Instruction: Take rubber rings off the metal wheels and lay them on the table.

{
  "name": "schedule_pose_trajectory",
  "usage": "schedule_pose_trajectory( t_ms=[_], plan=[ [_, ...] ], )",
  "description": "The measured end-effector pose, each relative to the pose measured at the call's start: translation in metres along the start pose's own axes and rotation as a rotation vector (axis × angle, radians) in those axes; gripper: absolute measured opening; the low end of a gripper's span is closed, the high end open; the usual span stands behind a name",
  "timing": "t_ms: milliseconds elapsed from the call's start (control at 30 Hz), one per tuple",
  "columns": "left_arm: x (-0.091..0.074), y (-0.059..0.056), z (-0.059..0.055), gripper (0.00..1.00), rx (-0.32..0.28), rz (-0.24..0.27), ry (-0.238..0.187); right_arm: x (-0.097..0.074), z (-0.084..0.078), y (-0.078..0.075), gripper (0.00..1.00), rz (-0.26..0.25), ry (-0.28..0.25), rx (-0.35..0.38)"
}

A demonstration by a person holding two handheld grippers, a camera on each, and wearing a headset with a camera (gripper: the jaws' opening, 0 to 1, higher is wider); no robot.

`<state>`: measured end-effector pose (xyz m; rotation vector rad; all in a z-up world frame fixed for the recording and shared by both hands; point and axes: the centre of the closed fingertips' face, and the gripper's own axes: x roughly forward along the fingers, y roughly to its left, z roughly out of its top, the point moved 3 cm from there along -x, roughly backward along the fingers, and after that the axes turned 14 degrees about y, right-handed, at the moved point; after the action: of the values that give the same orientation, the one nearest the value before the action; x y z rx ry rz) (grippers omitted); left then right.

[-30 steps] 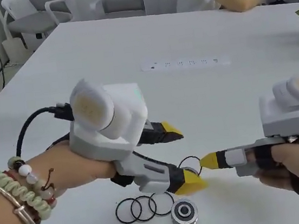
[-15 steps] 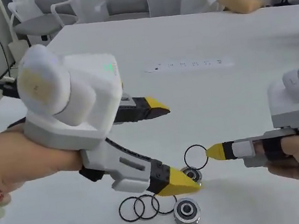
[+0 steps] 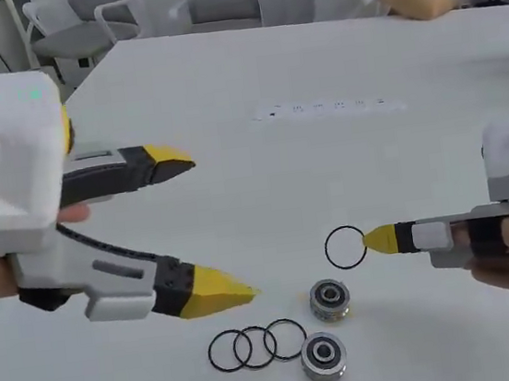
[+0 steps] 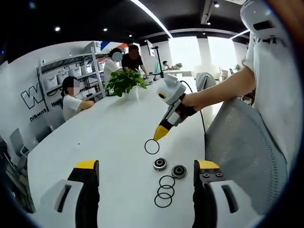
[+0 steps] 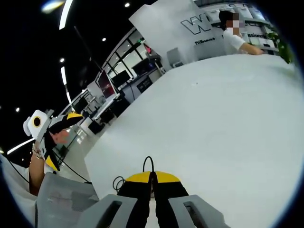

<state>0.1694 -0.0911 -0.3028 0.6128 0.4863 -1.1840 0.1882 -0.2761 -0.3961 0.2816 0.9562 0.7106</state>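
Rubber ring [image 3: 344, 247] pinched by its edge in right gripper [image 3: 370, 242], jaws closed tight, at 1 o'clock of far metal wheel [image 3: 329, 299], near metal wheel [image 3: 323, 357] at its 6 o'clock, three loose rings [image 3: 257, 345] overlapping on table [image 3: 259, 153] at 9 o'clock of near metal wheel, left gripper [image 3: 222, 229] spread wide, empty

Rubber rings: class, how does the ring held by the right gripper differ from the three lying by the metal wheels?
The held ring is pinched at its edge by the right gripper; the three loose rings touch no gripper. The held ring is alone; the three loose rings lie flat on the table, overlapping in a row. All are thin black circles, seemingly alike in size.
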Motion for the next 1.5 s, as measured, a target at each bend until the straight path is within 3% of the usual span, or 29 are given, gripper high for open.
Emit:
schedule_pose_trajectory(
  t_ms=[267,700,1033,1267,1500],
  plan=[
    [-0.015,-0.001,-0.023,0.81,-0.059,0.026,0.010,-0.005,0.004,0.003,0.00,0.008,-0.027,0.006],
    [-0.027,-0.007,-0.047,0.84,-0.140,0.056,0.005,-0.010,0.009,0.010,0.00,0.016,-0.049,-0.006],
    [-0.019,-0.021,-0.062,0.84,-0.193,0.049,0.018,-0.015,0.016,0.019,0.00,0.037,-0.078,-0.021],
    [-0.009,-0.036,-0.074,0.84,-0.220,0.015,0.044,-0.017,0.019,0.026,0.00,0.055,-0.093,-0.027],
    [-0.006,-0.041,-0.079,0.84,-0.248,0.008,0.045,-0.016,0.022,0.036,0.00,0.081,-0.103,-0.039]
  ],
)
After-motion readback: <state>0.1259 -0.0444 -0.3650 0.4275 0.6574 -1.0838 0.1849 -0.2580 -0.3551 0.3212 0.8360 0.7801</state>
